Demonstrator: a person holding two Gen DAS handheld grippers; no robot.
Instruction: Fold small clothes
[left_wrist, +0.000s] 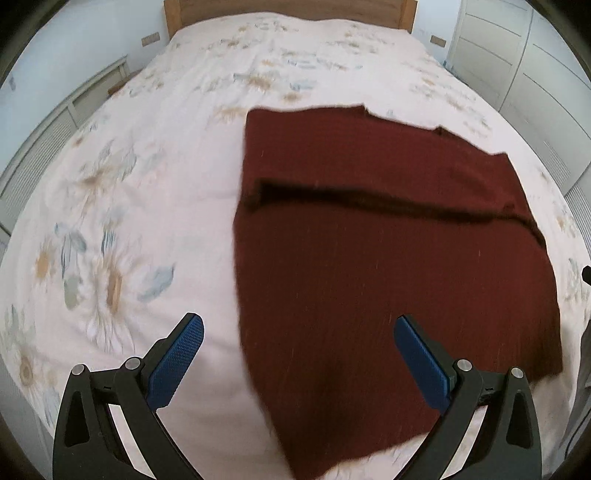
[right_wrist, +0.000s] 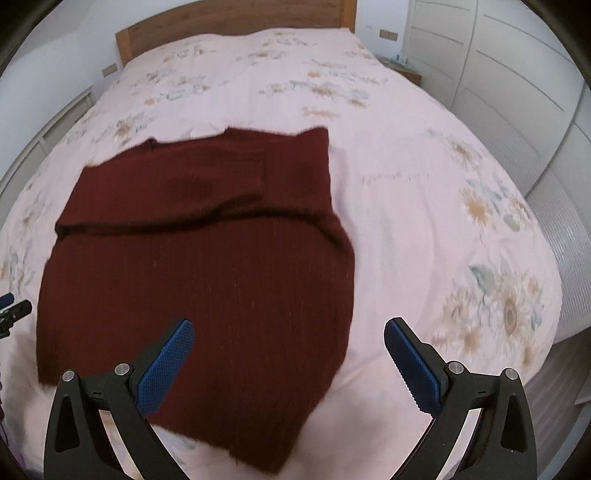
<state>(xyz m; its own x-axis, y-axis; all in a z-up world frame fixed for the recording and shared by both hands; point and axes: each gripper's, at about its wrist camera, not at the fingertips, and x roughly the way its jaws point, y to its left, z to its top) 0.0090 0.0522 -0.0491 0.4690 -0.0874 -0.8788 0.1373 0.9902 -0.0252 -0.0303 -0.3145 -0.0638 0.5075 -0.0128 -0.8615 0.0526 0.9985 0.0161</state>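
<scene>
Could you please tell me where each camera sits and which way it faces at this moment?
Left wrist: on the left claw, above the bed's foot, facing the headboard; open blue fingers straddle the maroon garment's left edge.
Right wrist: on the right claw, same heading; open fingers straddle its right edge.
Shared: garment, bedspread, headboard, wardrobe.

Maroon garment (left_wrist: 388, 258) motion-blurred, near hem cut off; bedspread (left_wrist: 147, 184) print perhaps floral.

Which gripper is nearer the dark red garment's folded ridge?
Neither clearly. The left gripper straddles the garment's left edge; the right gripper straddles its right edge. Both sit well short of the ridge.
</scene>
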